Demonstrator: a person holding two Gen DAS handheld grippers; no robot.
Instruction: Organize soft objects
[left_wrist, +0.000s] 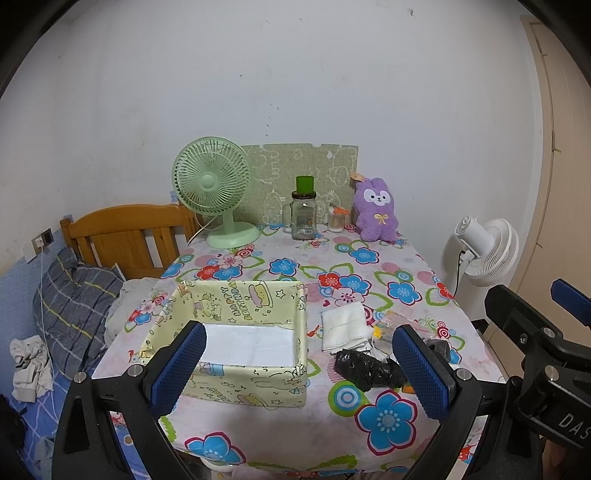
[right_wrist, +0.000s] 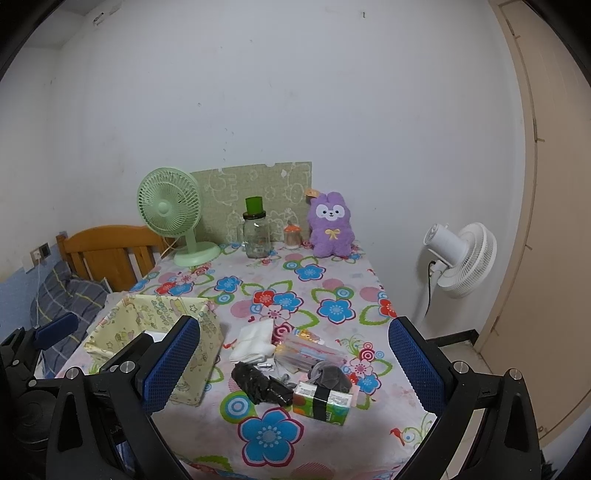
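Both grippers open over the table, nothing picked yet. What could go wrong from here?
1. The soft items sit in a tight pile: the black crumpled bag touches the green tissue pack and lies by the white folded cloth. The right gripper may drag a neighbour along.
2. The fabric box looks light and floppy; a drop against its wall could tip or shove it.
3. The tablecloth may bunch under a low grasp.
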